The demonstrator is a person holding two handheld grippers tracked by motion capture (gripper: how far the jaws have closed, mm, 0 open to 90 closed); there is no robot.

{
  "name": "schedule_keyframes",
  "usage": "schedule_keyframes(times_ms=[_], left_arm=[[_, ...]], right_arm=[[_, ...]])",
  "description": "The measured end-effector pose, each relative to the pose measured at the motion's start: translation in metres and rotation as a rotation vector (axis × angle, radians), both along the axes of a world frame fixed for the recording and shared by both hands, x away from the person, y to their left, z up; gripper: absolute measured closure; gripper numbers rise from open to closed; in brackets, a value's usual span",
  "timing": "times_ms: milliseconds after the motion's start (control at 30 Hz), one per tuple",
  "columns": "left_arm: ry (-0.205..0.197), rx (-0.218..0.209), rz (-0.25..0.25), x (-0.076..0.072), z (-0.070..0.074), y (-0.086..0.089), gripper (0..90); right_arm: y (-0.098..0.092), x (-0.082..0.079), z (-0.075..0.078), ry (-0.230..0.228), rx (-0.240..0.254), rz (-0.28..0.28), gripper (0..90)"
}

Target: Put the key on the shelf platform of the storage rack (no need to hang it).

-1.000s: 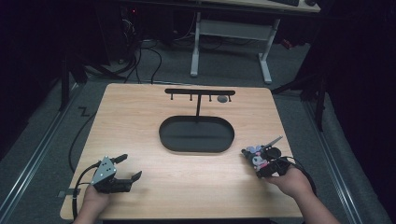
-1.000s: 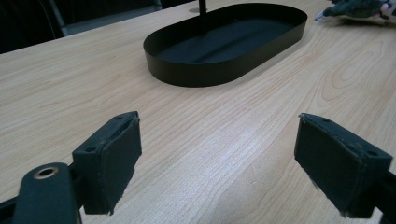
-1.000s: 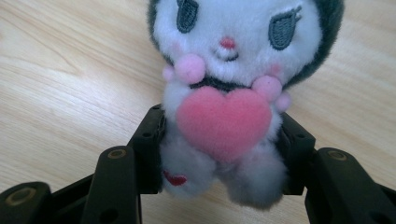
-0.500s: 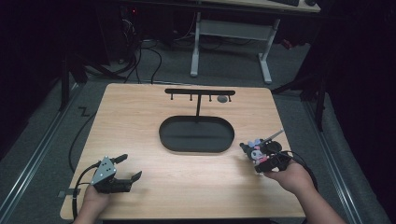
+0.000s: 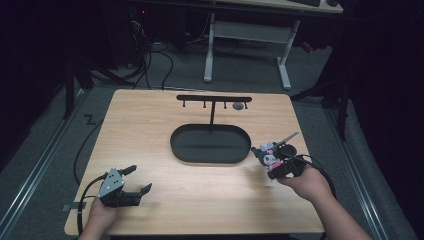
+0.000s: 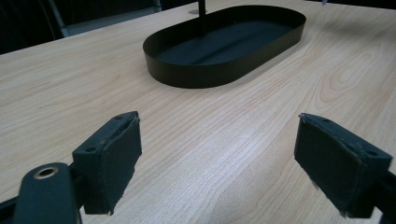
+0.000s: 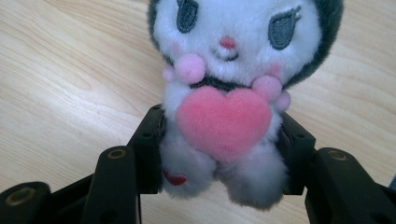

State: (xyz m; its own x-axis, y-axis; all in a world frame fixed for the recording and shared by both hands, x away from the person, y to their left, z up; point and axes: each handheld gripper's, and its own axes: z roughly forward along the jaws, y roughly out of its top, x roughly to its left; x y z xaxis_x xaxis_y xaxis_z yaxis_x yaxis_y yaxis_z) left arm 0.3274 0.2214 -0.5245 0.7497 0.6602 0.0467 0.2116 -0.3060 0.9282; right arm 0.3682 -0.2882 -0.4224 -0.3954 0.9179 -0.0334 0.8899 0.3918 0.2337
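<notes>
Gripping the plush toy (image 7: 224,93) around its body, the right tongs (image 5: 272,161) hold it above the desk (image 5: 200,200) beside the black tray (image 5: 210,144). Left tongs (image 5: 134,181) rest open, empty. Advise keeping the squeeze steady while carrying toward the hook stand (image 5: 214,100).

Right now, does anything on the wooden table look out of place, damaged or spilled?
Nothing stands out. The black oval metal tray with its hook stand sits upright and undamaged, with nothing lying in it. The right hand-held gripper holds a white and grey plush toy with a pink heart squarely.
</notes>
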Motion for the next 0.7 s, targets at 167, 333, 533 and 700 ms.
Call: schedule_keyframes(times_ms=[167, 333, 533, 700], left_arm=[[-0.001, -0.006, 0.002, -0.001, 0.000, 0.001, 15.4], [0.000, -0.009, 0.005, -0.001, 0.000, 0.003, 15.4], [0.003, -0.014, 0.006, -0.001, 0.000, 0.004, 15.4], [0.001, -0.019, 0.002, -0.001, 0.000, 0.004, 15.4]], right_arm=[[0.010, 0.006, 0.008, -0.010, 0.000, 0.019, 47.1], [0.019, 0.014, 0.011, -0.017, 0.004, 0.036, 47.1], [0.029, 0.025, 0.017, -0.022, 0.011, 0.049, 47.1], [0.038, 0.034, 0.021, -0.023, 0.015, 0.060, 47.1]])
